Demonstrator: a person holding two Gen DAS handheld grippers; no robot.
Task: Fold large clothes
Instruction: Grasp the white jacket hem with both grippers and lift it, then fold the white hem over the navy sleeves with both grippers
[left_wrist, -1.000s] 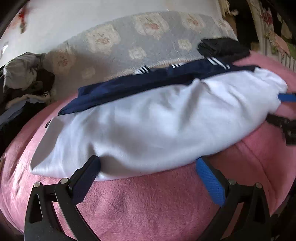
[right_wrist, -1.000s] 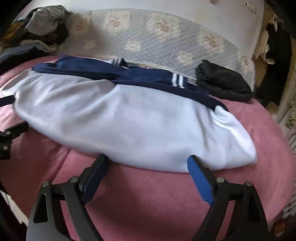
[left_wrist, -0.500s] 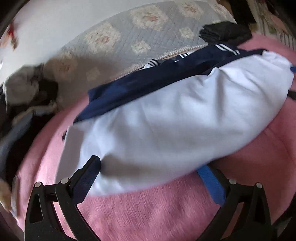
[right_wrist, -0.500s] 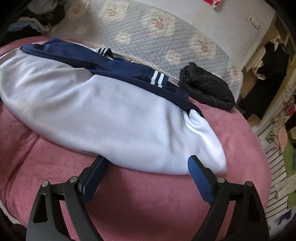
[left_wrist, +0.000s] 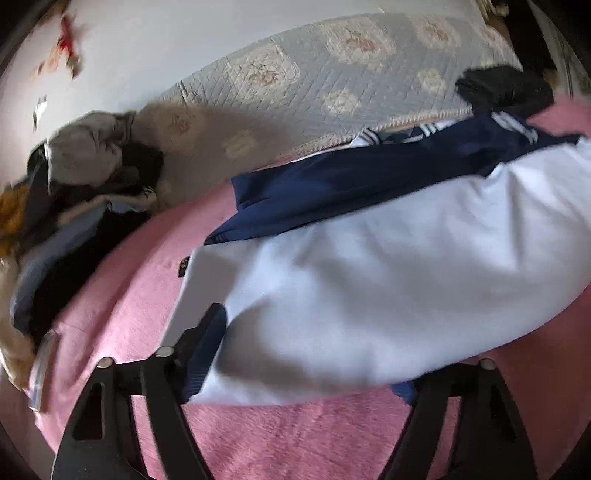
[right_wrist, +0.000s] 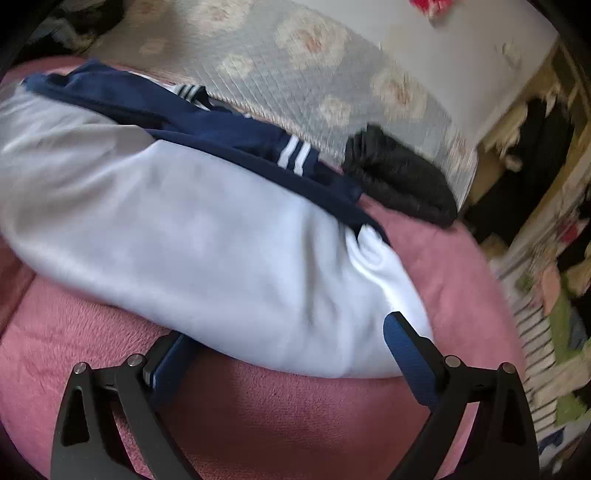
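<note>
A large white garment (left_wrist: 369, 277) with a navy, white-striped part (left_wrist: 351, 181) lies spread on a pink blanket (left_wrist: 295, 435). My left gripper (left_wrist: 306, 354) is at its near left corner. Its jaws are closing, and the white hem lies between them and covers the right finger. The pads do not visibly pinch the cloth. In the right wrist view the same white garment (right_wrist: 184, 229) and navy part (right_wrist: 207, 125) fill the middle. My right gripper (right_wrist: 288, 332) is at the near right end with its jaws opening, and the hem reaches in between the fingertips (right_wrist: 406, 347).
A black bundled garment (right_wrist: 399, 181) sits at the blanket's far right edge against a grey quilted floral cover (right_wrist: 314, 66). A heap of mixed clothes (left_wrist: 85, 155) lies at the far left. Hanging clothes and clutter (right_wrist: 535, 140) stand beyond the bed's right side.
The left gripper slid toward the garment's left corner and its jaws narrowed over the hem. The right gripper swung toward the garment's right end and its jaws widened slightly.
</note>
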